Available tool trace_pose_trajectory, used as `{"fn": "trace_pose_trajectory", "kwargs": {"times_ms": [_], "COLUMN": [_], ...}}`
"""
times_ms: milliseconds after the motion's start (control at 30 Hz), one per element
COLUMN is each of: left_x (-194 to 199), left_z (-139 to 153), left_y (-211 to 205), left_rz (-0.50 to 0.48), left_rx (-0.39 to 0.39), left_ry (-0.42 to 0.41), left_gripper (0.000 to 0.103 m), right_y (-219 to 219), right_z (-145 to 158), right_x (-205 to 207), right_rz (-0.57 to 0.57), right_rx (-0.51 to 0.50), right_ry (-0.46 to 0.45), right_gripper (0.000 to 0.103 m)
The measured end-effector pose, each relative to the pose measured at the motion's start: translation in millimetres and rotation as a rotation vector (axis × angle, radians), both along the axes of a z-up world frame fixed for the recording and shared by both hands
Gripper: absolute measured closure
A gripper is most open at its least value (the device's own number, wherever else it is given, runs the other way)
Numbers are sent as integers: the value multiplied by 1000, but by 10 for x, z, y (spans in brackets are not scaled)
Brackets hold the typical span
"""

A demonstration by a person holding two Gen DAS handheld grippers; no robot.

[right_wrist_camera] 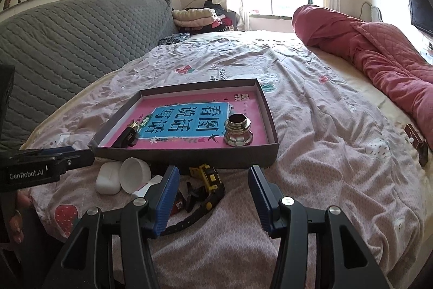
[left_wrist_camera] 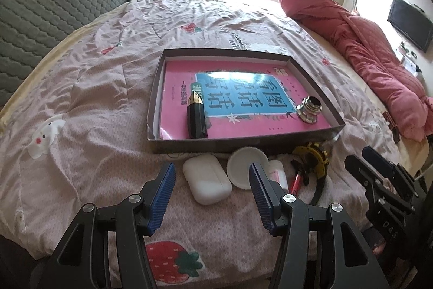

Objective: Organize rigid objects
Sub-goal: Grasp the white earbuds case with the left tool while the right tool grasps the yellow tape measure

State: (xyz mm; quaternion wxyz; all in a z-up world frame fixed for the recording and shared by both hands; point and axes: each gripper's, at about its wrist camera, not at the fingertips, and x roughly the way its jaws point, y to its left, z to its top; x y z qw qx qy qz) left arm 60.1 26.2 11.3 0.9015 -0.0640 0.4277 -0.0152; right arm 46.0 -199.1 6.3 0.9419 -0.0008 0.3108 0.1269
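Pink book [left_wrist_camera: 243, 110]; white case [left_wrist_camera: 207, 179]; strawberry-print sheet [left_wrist_camera: 94, 99].

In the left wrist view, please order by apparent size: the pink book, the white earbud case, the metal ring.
1. pink book
2. white earbud case, though it lies nearer the camera
3. metal ring

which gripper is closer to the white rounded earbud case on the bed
Left. The left gripper hovers open right over the white rounded earbud case; the right gripper sits off to its side, above the yellow-and-black watch.
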Motion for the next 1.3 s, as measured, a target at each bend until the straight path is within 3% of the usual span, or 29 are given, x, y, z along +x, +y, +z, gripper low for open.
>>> {"fn": "trace_pose_trajectory", "kwargs": {"times_ms": [833,1167,1300], "left_x": [-158,-102,-10], "left_z": [-206,-335,-425], "left_y": [-72,-59,-96], "left_rz": [9,31,61], "left_rx": [7,-14,13], "left_ry": [108,141,154], "left_gripper": [45,45,45], "right_y": [-48,-44,-39], "right_z": [-10,-46,-72], "right_x": [-214,-206,-176], "right_rz": [-19,-6,-3], "right_rx": [-24,-22,-14], "right_ry": [30,40,51], "right_gripper": [51,51,51]}}
